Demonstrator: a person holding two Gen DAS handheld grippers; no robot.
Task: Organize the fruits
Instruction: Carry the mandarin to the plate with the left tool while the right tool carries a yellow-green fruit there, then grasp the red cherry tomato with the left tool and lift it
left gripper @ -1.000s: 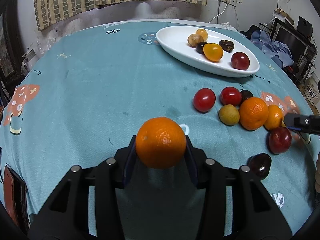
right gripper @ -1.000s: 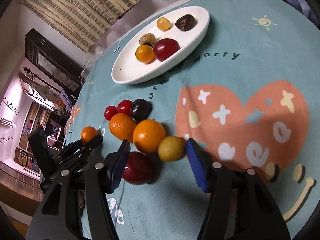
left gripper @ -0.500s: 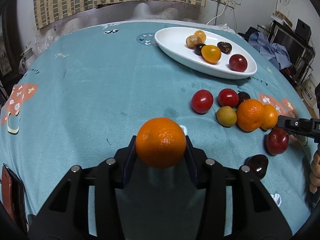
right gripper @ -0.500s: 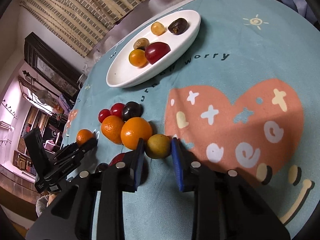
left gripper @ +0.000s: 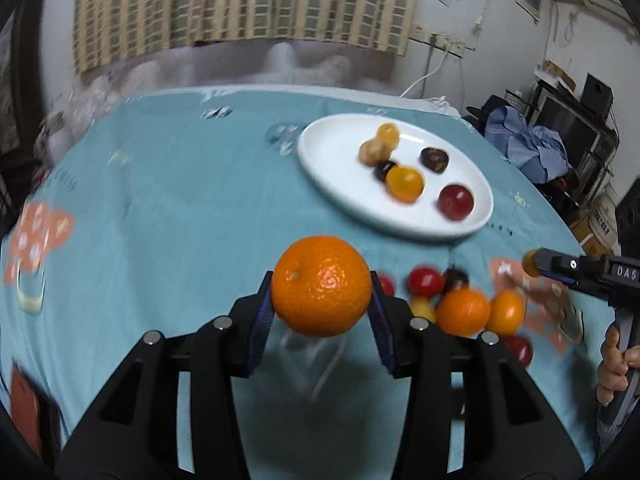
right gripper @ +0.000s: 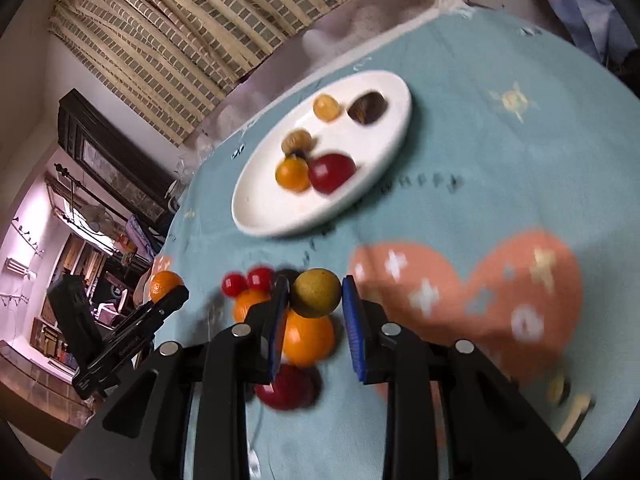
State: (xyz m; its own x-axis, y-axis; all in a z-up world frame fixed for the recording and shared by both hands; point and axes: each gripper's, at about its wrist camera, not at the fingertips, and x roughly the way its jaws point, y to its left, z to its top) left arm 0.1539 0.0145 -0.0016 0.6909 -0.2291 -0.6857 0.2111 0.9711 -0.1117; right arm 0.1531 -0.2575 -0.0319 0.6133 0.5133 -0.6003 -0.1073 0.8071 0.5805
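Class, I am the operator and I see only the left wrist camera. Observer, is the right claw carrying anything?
Observer: Yes. The right claw is shut on a yellow-green fruit, with both blue pads pressed to its sides.
Operator: What lies under it?
Observer: A loose orange sits just below it in the picture, and a dark red fruit lies nearer the camera.
Operator: Does the left claw show from that side?
Observer: Yes. The left claw shows at the left of the right wrist view, with the held orange at its tip.
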